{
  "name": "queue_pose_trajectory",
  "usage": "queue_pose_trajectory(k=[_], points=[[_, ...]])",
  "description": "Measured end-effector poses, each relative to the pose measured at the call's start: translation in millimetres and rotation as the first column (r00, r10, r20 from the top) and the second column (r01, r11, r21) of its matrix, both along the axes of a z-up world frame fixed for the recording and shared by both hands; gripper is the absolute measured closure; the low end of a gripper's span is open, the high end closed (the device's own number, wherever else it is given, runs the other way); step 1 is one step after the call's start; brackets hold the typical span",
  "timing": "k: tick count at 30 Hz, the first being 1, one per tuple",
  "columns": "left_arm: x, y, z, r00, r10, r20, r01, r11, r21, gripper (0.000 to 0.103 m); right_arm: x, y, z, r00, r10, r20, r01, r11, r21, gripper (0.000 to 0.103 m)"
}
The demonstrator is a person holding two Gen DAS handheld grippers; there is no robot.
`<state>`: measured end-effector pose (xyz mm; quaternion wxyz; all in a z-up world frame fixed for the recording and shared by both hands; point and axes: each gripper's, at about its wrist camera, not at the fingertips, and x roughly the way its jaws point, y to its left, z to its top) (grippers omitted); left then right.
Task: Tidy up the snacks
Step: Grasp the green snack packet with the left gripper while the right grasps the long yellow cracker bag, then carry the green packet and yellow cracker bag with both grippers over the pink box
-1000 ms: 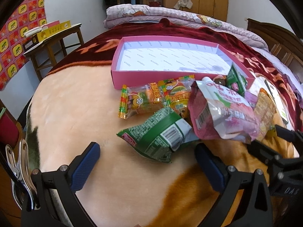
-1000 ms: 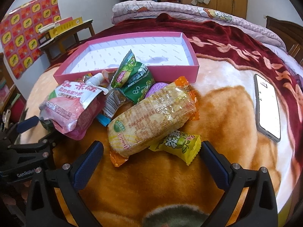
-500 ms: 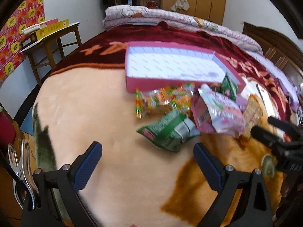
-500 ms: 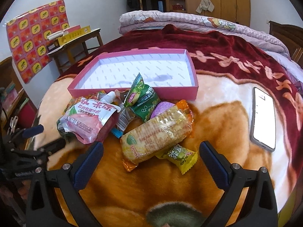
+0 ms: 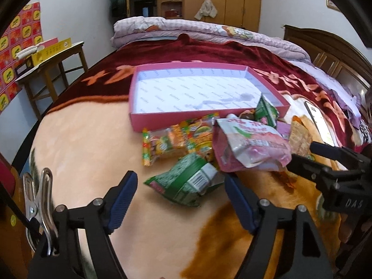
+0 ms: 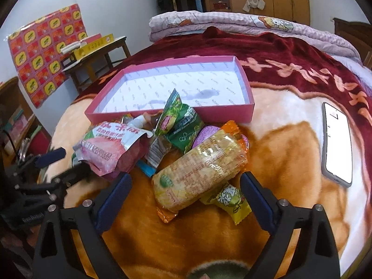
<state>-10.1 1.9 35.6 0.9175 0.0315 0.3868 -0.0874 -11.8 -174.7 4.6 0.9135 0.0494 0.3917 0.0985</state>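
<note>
Two pairs of fingers hover over the snack heap on the bed's blanket (image 5: 88, 144), and neither pair grips anything. Your left gripper (image 5: 179, 197) has its blue fingers (image 5: 122, 195) spread, though the jaws have just been closing in; the green packet (image 5: 186, 181) lies just ahead of the tips, between their lines but beyond them, untouched. Behind it sit the orange-and-yellow candy bags (image 5: 179, 137), and to their right the pink pouch (image 5: 253, 144) rests partly on the green packet's far end, close to your left gripper's right-hand finger without meeting it.

The pink box (image 5: 144, 122) stands open just behind the pile, nothing inside it.

Moving right, your right gripper (image 6: 186, 188) also has its fingers (image 6: 115, 194) spread, its jaws having just narrowed a little. The long cracker pack (image 6: 200, 169) lies slantwise between them, its near end reaching into the gap, yet neither pad presses on it. The yellow sweet (image 6: 230, 200) pokes out from under that pack, just beside your right-hand finger. The green pea bag (image 6: 183, 125) leans against the box's front wall, farther off. Well to the right, a phone (image 6: 337, 141) lies face up on the blanket, apart from everything.
</note>
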Motion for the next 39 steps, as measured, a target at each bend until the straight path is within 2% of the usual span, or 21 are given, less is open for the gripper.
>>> queue_pose_trajectory(k=[5, 9, 13, 15, 19, 23, 28, 39], points=[[6.3, -4.7, -6.6, 1.000, -0.010, 0.017, 0.010, 1.000, 0.006, 0.023, 7.3, 0.7, -4.9, 1.000, -0.015, -0.026, 0.015, 1.000, 0.002, 0.019], [5.7, -5.6, -7.1, 1.000, -0.010, 0.022, 0.010, 1.000, 0.007, 0.023, 10.8, 5.3, -8.5, 0.999, -0.020, -0.032, 0.019, 1.000, -0.014, 0.033], [5.7, -6.1, -7.3, 1.000, -0.006, 0.023, 0.006, 1.000, -0.004, 0.023, 7.8, 8.0, -8.5, 1.000, -0.017, -0.017, 0.016, 0.999, -0.031, 0.036], [4.0, -7.8, -6.5, 1.000, -0.018, 0.025, 0.018, 1.000, -0.001, 0.038, 5.8, 8.4, -7.5, 1.000, -0.014, -0.013, 0.013, 0.999, -0.029, 0.040], [-1.3, -7.7, -2.4, 0.999, -0.025, 0.028, 0.024, 0.999, 0.032, 0.055, -0.2, 6.7, 0.2, 1.000, -0.021, 0.022, 0.021, 0.999, -0.025, 0.060], [-6.3, -2.7, 0.7, 0.999, -0.028, 0.031, 0.028, 1.000, 0.011, 0.066, -3.7, 4.3, 5.2, 0.999, -0.016, 0.039, 0.016, 1.000, -0.009, 0.065], [-12.2, -1.0, 4.9, 0.999, -0.039, 0.034, 0.039, 0.999, 0.001, 0.068, -10.1, 2.1, 11.6, 0.998, 0.007, 0.064, -0.008, 1.000, 0.013, 0.073], [-25.0, 4.0, 22.6, 0.997, -0.039, 0.071, 0.040, 0.999, -0.017, 0.069, -22.4, 5.1, 25.2, 0.993, 0.043, 0.111, -0.044, 0.999, 0.005, 0.078]])
